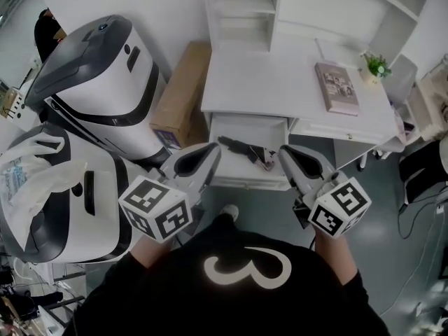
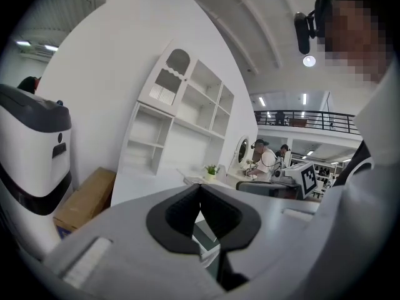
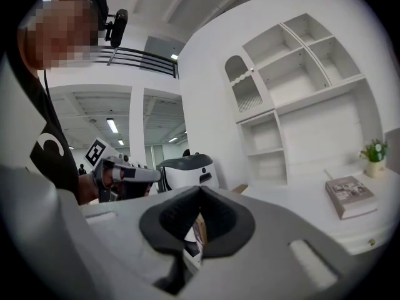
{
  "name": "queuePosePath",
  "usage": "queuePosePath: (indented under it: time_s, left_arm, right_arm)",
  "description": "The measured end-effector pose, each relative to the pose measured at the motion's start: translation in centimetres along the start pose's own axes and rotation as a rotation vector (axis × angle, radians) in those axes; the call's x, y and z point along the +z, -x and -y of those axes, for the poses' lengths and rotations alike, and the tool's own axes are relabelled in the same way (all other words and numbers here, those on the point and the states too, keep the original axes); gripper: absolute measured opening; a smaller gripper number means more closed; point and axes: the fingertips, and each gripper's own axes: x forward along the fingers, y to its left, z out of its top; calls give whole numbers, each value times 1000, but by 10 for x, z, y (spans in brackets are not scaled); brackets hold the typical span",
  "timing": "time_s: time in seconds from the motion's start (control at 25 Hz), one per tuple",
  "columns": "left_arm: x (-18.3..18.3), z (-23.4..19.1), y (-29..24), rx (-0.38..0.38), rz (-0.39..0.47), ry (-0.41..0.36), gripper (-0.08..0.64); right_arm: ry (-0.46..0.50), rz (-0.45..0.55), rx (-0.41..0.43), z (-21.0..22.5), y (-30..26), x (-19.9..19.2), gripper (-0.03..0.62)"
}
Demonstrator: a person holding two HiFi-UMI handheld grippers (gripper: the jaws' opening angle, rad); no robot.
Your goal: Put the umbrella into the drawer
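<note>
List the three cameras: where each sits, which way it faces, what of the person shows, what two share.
Head view: on the person's head, facing steeply down at the drawer, left hand-held gripper and right hand-held gripper; black shirt shows.
Left gripper view: rides the left hand-held gripper, facing the shelves over shut jaws; head camera upper right.
Right gripper view: rides the right hand-held gripper, facing the shelves; black shirt at left.
Shared: both gripper views show the plant.
</note>
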Motion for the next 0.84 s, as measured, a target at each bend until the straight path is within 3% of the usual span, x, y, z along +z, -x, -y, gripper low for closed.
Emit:
queuePosePath:
  time_s: [0.6, 0.84]
  left_arm:
    - [-21, 23, 3, -3, -23, 16, 9]
    - [-32, 27, 2, -18, -42, 60, 9]
  right_arm:
    - [22, -55, 27, -13, 23, -18, 3]
    - [18, -67, 20, -12, 33, -25, 3]
